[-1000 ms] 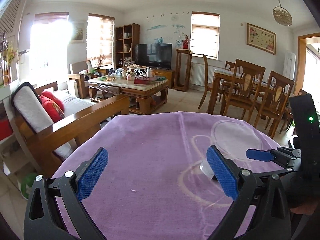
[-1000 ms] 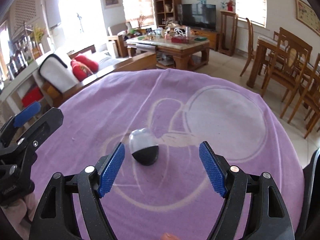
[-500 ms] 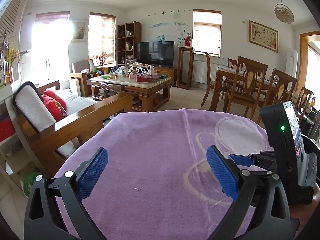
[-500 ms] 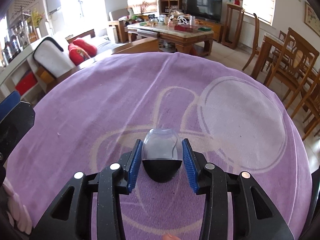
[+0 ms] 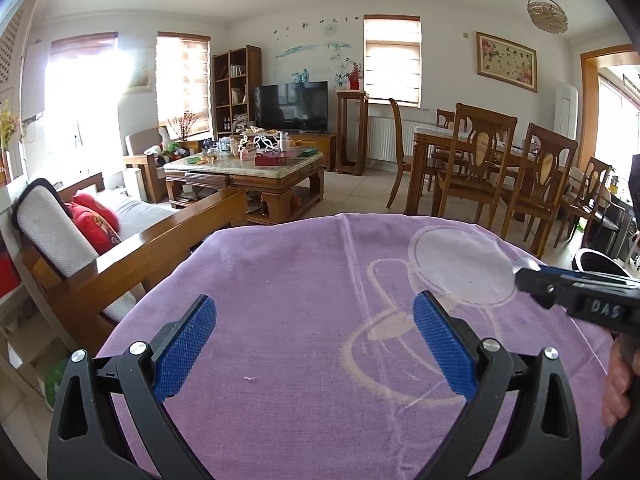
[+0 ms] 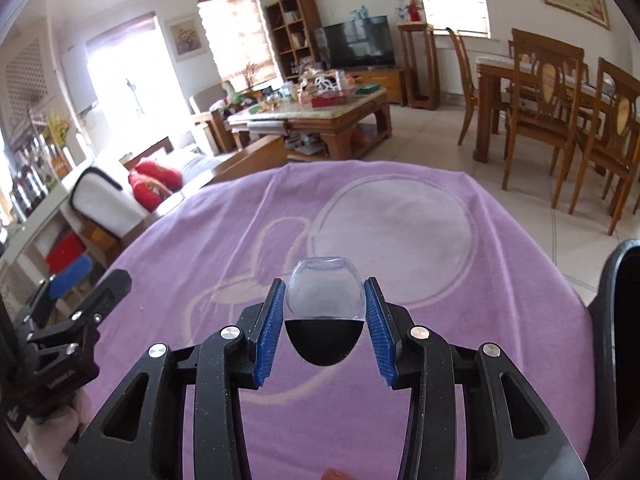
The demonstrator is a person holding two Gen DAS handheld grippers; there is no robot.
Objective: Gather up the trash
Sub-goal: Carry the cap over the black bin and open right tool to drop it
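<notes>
Right fingers: the right gripper (image 6: 324, 324) is clamping a small plastic capsule (image 6: 324, 316), one blue pad pressing each side; clear half pointing away from the camera, black half toward it.
Capsule position: it is sitting between the pads over the purple cloth (image 6: 248, 240); I cannot tell whether it is touching the cloth or hanging just clear of it.
Left fingers: the left gripper (image 5: 316, 346) is standing wide apart with nothing between the pads, hovering over the near part of the worktop (image 5: 280, 264).
Step in hand: judged as pickup done, carry-off pending; the one visible piece of trash is in the grip but not yet in any container.
Next move calls for: keeping the squeeze steady on a smooth rounded shell that is likely to slip, lifting clear of the cloth, and carrying toward the right, where a bin seems to be standing.
Bin: a white-rimmed round object (image 5: 600, 262) is showing past the right edge of the worktop in the left view; a dark curved rim (image 6: 618, 300) is showing at the right edge of the right view. Probably the same bin, but both are cut off, so unconfirmed.
Other trash: a tiny white speck (image 5: 250, 379) is lying on the cloth between the left fingers; too small to identify.
Hidden: the cloth under the capsule, the near edge of the worktop, and most of the hands holding the grippers.
Unclear: whether the capsule is holding anything.
</notes>
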